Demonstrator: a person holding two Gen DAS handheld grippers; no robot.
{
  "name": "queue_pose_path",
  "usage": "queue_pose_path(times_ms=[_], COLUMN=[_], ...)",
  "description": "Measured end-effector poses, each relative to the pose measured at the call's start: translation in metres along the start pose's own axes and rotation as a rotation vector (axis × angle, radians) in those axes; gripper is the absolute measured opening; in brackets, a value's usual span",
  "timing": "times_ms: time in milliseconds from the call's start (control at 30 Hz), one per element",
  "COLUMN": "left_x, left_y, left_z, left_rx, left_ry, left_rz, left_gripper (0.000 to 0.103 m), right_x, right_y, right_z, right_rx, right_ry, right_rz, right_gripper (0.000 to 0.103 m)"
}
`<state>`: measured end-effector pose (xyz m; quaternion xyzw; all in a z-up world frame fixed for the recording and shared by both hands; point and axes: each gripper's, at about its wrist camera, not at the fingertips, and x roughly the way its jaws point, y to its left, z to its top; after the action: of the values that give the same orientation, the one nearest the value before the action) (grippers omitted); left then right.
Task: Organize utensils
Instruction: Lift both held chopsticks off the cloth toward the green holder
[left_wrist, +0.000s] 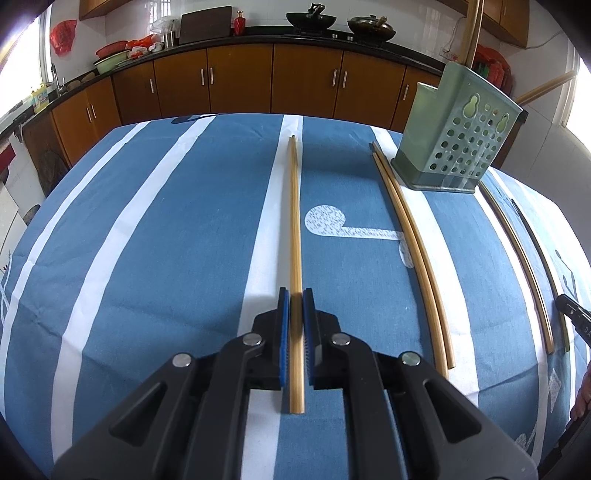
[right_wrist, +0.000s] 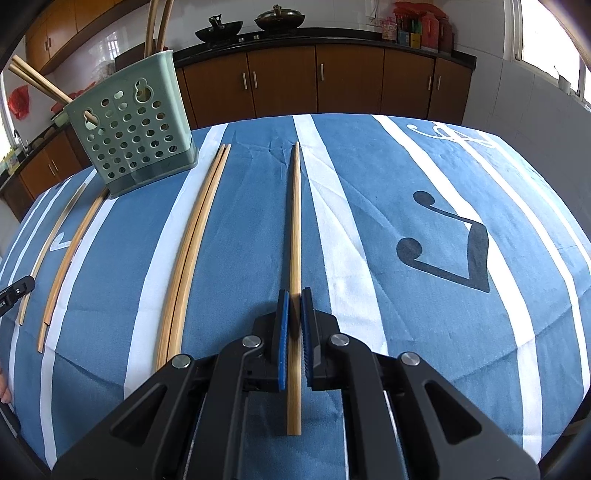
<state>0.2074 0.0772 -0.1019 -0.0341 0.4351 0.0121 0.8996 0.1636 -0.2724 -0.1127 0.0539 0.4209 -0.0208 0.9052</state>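
Observation:
My left gripper is shut on a pair of bamboo chopsticks that runs straight away over the blue striped tablecloth. My right gripper is shut on another bamboo pair, also pointing away. A green perforated utensil holder stands at the far side between the two grippers, with several chopsticks sticking out of its top. One loose pair lies left of the holder and another loose pair lies right of it.
Brown kitchen cabinets and a dark counter with two woks stand beyond the table's far edge. In each view the tip of the other gripper shows at the side. Bare cloth stretches to the right.

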Motion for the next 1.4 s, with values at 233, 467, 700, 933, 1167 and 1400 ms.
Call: queue_pose_path(times_ms=[233, 467, 700, 933, 1167, 1400], left_x=[-0.004, -0.01, -0.039, -0.083, -0.122, -0.14], left_y=[0.0, 0.003, 0.004, 0.002, -0.004, -0.011], left_z=[-0.005, -0.005, 0.003, 0.024, 0.046, 0.06], left_rx=[0.018, 0.025, 0.027, 0.025, 0.022, 0.029], left_ry=[0.0, 0.013, -0.067, -0.203, -0.321, -0.378], left_rz=[0.007, -0.003, -0.013, -0.034, -0.06, -0.07], left_gripper=[0.008, 0.008, 0.008, 0.008, 0.008, 0.008], right_x=[-0.004, -0.017, -0.043, -0.074, -0.104, -0.114], right_y=[0.002, -0.007, -0.016, -0.02, -0.02, -0.017], right_z=[-0.004, 0.0, 0.012, 0.031, 0.048, 0.058], right_rx=[-0.032, -0.005, 0.023, 0.036, 0.046, 0.043], right_ry=[-0.01, -0.035, -0.122, -0.242, -0.344, -0.382], right_rz=[-0.004, 0.023, 0.033, 0.037, 0.059, 0.067], right_gripper=[0.008, 0.007, 0.007, 0.007, 0.007, 0.007])
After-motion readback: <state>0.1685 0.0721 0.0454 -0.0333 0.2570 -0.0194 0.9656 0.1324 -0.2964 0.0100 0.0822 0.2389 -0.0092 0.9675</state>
